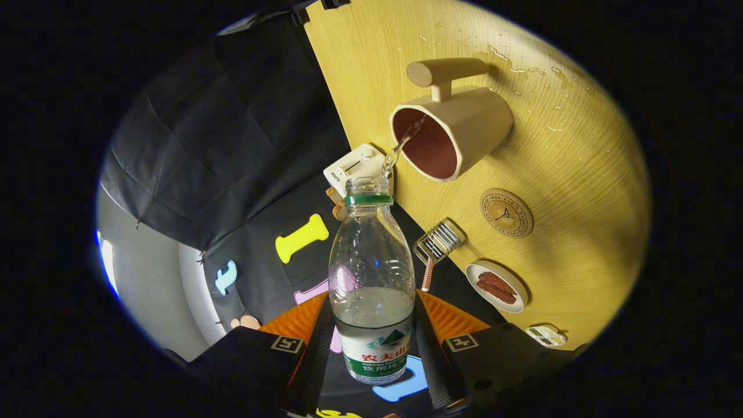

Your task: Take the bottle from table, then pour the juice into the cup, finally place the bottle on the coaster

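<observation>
Gripper point(374, 342) fingers clamped on both sides of the clear bottle point(370, 273), bottle tipped with a thin stream running from its open neck into the cup point(450, 136), round coaster point(506, 213) just beside the cup on the wooden table point(580, 174), small plate point(496, 285) nearby

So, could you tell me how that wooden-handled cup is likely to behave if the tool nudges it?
The cup looks rigid, so it should slide rather than flex. Its long handle may make it pivot. Water droplets on the table could let it slip easily. The tool is shut on the bottle.
</observation>
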Demonstrator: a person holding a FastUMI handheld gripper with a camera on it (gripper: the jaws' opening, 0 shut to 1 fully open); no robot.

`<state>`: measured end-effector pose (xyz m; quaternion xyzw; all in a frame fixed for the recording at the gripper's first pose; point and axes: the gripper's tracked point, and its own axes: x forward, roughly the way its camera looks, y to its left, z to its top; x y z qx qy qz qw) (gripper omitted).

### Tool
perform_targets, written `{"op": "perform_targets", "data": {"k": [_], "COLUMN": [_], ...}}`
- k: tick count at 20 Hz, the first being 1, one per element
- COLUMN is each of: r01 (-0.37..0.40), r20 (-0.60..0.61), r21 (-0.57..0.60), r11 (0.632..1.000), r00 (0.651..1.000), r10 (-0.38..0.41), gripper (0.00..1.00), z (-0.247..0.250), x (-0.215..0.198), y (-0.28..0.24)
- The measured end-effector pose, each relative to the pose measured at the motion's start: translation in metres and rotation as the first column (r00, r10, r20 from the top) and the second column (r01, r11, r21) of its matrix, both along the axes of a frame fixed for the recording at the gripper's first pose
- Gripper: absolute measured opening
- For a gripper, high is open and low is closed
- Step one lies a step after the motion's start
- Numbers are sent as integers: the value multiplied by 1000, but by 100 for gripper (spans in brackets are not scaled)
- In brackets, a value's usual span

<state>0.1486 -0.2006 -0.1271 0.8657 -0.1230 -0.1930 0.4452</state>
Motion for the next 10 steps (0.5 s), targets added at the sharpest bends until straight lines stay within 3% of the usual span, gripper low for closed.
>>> {"op": "perform_targets", "data": {"k": [10], "r01": [53], "r20": [12], "r21": [32], "r11": [998], "r00": [998], "r10": [-54], "gripper": [73], "z": [6], "x": [6], "y": [-5]}}
